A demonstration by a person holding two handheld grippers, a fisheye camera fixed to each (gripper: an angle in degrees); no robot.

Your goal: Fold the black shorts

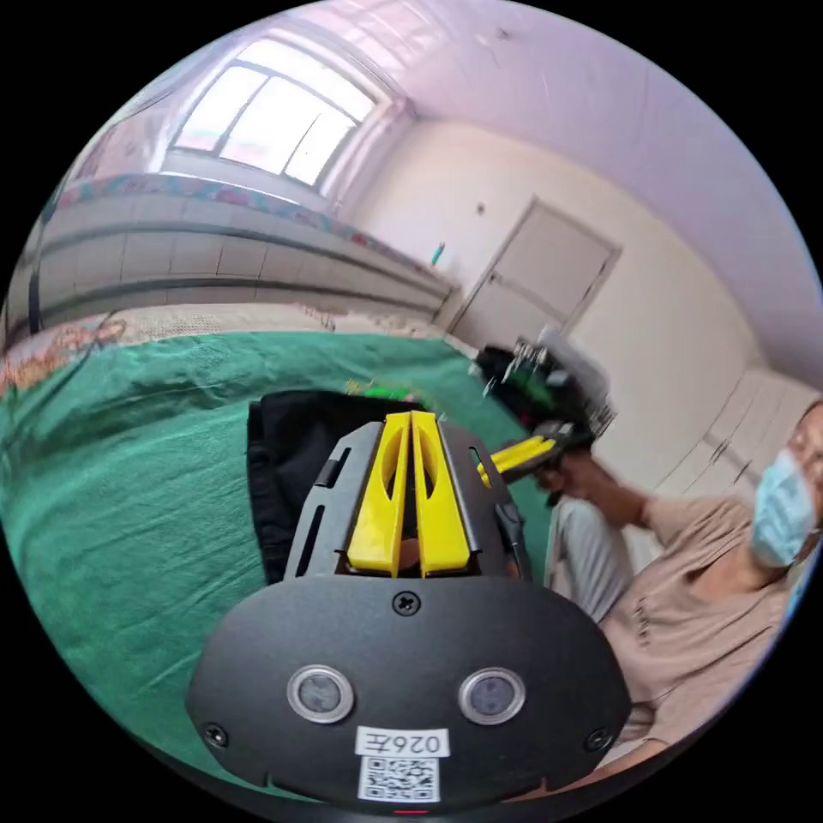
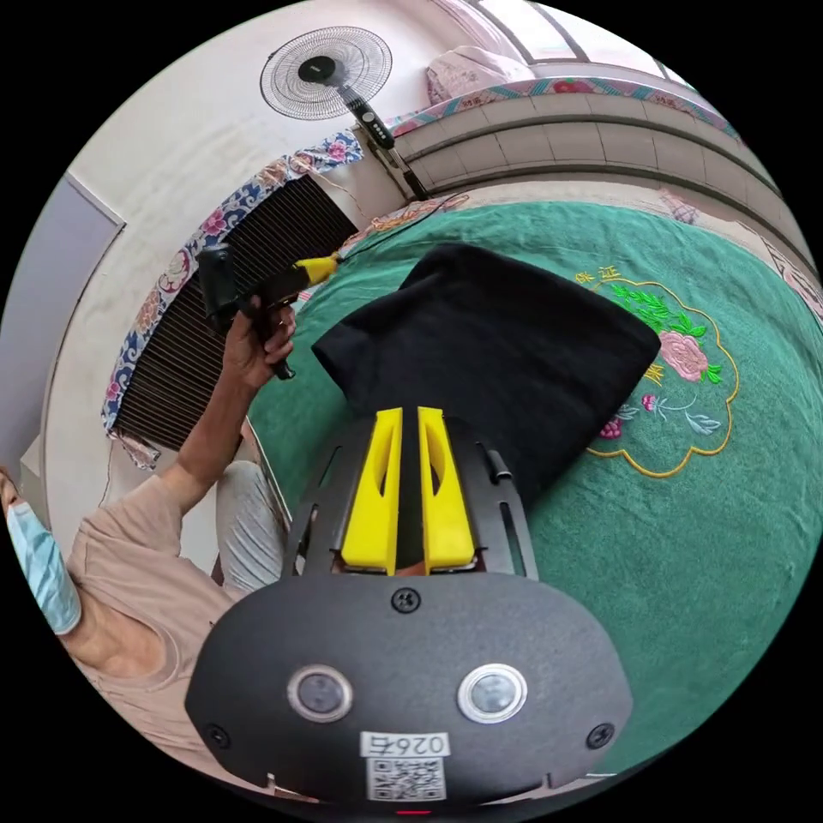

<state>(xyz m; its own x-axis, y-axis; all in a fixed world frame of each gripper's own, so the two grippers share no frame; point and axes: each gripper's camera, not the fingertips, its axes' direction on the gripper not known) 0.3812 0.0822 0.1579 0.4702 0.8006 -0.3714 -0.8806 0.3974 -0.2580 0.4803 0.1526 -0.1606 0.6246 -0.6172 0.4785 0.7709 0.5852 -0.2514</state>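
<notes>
While the black shorts (image 2: 497, 360) lie folded on the green embroidered bedspread (image 2: 703, 531), the right gripper (image 2: 410, 416) hovers right at their near edge, jaws nearly together and empty; left gripper (image 1: 410, 420) pressed together too, farther off.

A green bedspread (image 2: 729, 531) with embroidered pink flowers (image 2: 681, 356) covers the bed before me. A standing fan (image 2: 326, 73) and a slatted radiator (image 2: 231, 317) stand by the wall. Beyond, I see a bright window (image 1: 274, 116) and a closed door (image 1: 536, 274).
</notes>
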